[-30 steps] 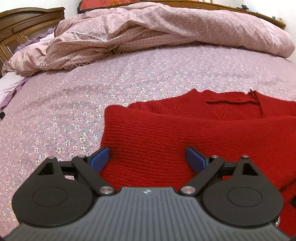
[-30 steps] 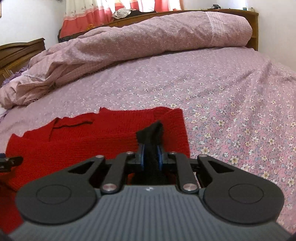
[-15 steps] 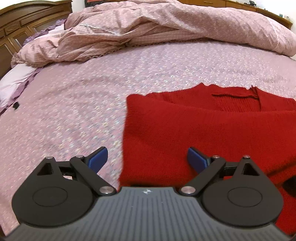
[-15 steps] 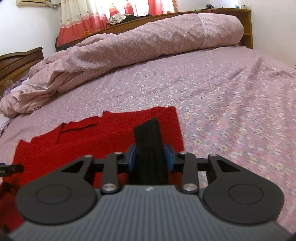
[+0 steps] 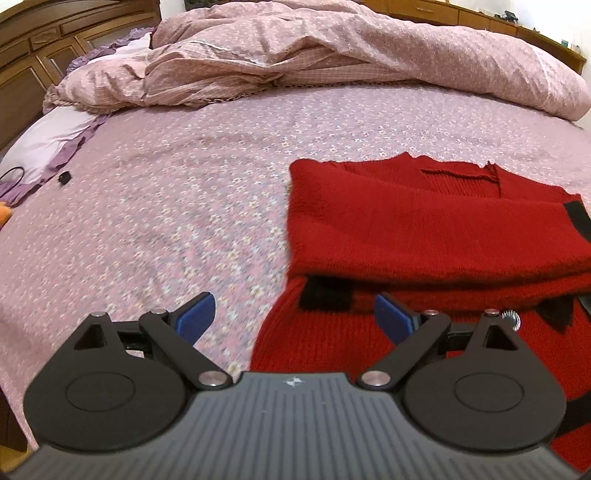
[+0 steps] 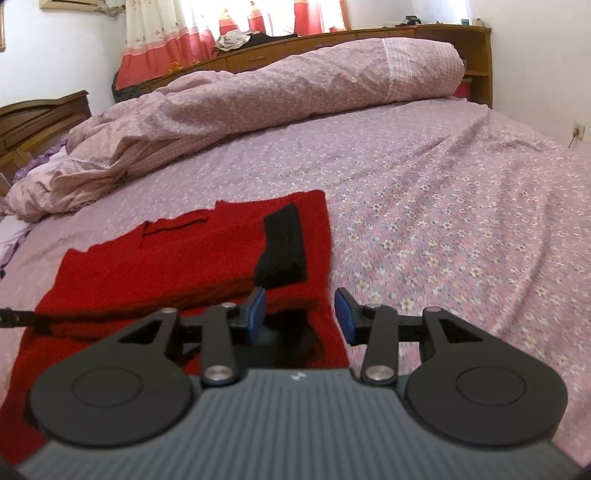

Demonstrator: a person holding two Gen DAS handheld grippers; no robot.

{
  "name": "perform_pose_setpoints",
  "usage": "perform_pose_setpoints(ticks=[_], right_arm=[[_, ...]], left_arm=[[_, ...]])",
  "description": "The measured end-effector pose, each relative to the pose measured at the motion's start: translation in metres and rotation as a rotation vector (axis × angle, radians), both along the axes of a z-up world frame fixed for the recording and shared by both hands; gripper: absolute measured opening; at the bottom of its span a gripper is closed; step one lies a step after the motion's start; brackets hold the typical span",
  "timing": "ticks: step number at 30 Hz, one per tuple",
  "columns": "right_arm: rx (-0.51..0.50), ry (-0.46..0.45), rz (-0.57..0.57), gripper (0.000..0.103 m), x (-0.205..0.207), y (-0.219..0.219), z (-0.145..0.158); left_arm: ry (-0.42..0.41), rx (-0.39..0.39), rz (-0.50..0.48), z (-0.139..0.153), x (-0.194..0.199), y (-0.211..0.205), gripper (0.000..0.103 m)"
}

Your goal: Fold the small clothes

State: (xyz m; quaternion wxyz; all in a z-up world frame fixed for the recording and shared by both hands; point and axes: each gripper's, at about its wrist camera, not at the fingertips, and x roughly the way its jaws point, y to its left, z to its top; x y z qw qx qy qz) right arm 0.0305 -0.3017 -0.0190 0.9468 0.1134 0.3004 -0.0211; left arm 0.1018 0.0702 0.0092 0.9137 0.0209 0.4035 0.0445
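Observation:
A red knitted sweater [image 5: 424,229] with black patches lies flat on the floral bedsheet [image 5: 166,206], one sleeve folded across its body. The sleeve's black cuff [image 6: 282,247] rests on the sweater's right side in the right wrist view. My left gripper [image 5: 291,317] stands open above the sweater's left edge, with nothing between its blue pads. My right gripper [image 6: 300,312] hovers over the sweater's right edge just short of the cuff; its jaws are opening and nothing sits between them.
A rumpled pink duvet [image 5: 332,55] is heaped along the far side of the bed [image 6: 461,206]. A wooden headboard [image 5: 44,48] stands at the left, a pillow [image 5: 40,144] and a small black object [image 5: 63,179] below it. Curtains [image 6: 236,26] hang behind.
The right gripper let go of the black cuff, which now lies on the sweater, and opened. Both grippers drew back and rose, so more of the sweater shows.

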Motion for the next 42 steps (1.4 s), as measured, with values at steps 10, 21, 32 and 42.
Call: perform_pose_setpoints(ticks=[10,21,32,42], right_arm=[[-0.034,0.008,0.018,0.049,-0.041,0.011,0.009],[-0.048,0.087,-0.019,0.052,-0.076,0.005,0.003],[-0.04,0.19,0.018,0.052,-0.103,0.001,-0.022],[-0.036,0.195,0.065,0.055,-0.107,0.002,-0.028]], left_arm=[[0.009,-0.043,0.036,0.004,-0.055,0.018,0.095],[0.038,-0.081,0.077,-0.011,-0.114,0.041,0.096],[0.071,-0.08,0.053,-0.031,-0.128,0.048,0.096],[0.115,-0.162,-0.027,-0.043,-0.134,0.048,0.094]])
